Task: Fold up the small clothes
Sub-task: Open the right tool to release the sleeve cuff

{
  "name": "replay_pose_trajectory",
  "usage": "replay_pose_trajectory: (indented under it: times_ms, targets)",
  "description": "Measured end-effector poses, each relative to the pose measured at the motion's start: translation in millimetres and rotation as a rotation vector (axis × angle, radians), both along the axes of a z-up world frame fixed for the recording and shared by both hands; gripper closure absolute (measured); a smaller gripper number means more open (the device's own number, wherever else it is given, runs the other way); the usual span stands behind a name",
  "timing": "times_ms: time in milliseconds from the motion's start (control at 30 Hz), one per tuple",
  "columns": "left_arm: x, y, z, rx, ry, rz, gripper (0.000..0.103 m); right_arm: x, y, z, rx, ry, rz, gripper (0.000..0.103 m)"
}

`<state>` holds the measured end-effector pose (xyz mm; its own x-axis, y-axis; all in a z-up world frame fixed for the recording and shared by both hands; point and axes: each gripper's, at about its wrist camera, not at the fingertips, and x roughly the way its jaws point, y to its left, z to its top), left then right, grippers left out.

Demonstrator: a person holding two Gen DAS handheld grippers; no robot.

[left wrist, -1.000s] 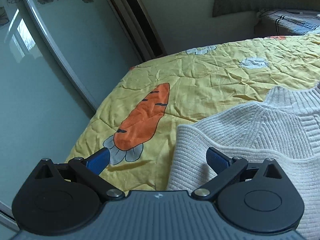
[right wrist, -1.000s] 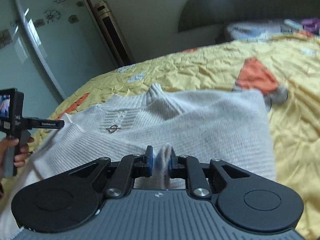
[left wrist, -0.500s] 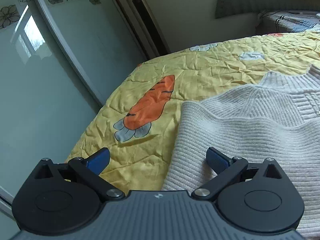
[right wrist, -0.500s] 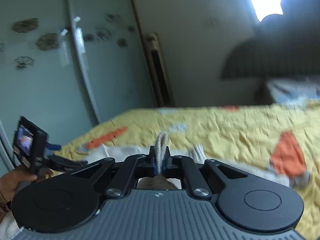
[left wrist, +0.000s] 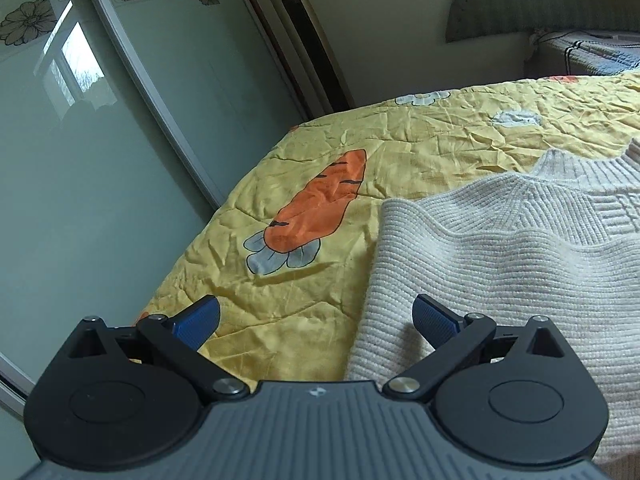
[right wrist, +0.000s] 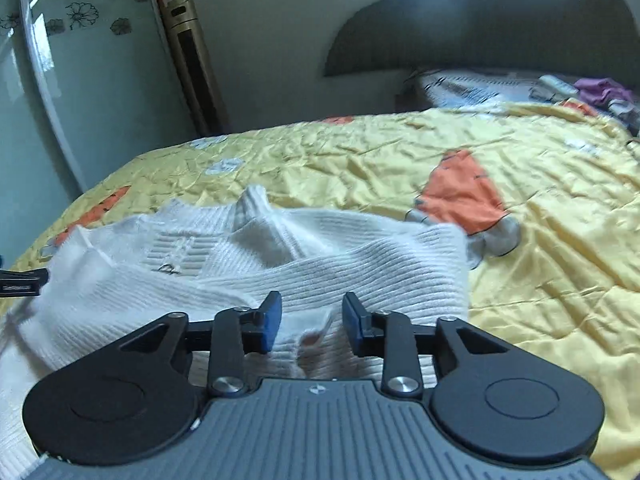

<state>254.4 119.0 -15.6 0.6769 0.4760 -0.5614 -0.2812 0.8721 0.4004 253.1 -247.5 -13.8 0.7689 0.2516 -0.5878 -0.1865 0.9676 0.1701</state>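
Note:
A cream ribbed knit sweater lies on the yellow bedspread, its collar toward the far side. My left gripper hangs wide open over the sweater's left edge, one pad above the bedspread and the other above the knit, holding nothing. In the right wrist view the sweater lies rumpled with a fold across its middle. My right gripper has its jaws opening; a bit of the knit lies in the gap below, and the pads stand clear of it.
The bedspread carries orange carrot prints. Sliding glass wardrobe doors and a tall standing unit stand along the bed's left side. A headboard and pillows lie at the far end. The other gripper's tip shows at the left edge.
My right gripper was shut on a pinch of the sweater, lifted it, then came down and let it go with its jaws apart. The left gripper shifted slightly along the sweater's edge, still open.

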Motion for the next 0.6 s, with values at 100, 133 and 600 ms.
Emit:
replay_pose_trajectory:
  times_ms: [100,133,600]
  targets:
    - [-12,-1,5,0.006,-0.006,-0.016,0.0,-9,-5,4,0.044,-0.005,-0.005,0.036]
    - [-17,-1,6,0.007,-0.004,-0.02,0.0,-6,-10,1,0.095,0.035,0.015,0.035]
    - [-53,-4,14,0.019,0.009,-0.063,0.0,-23,-14,-3,0.153,0.178,0.023,0.074]
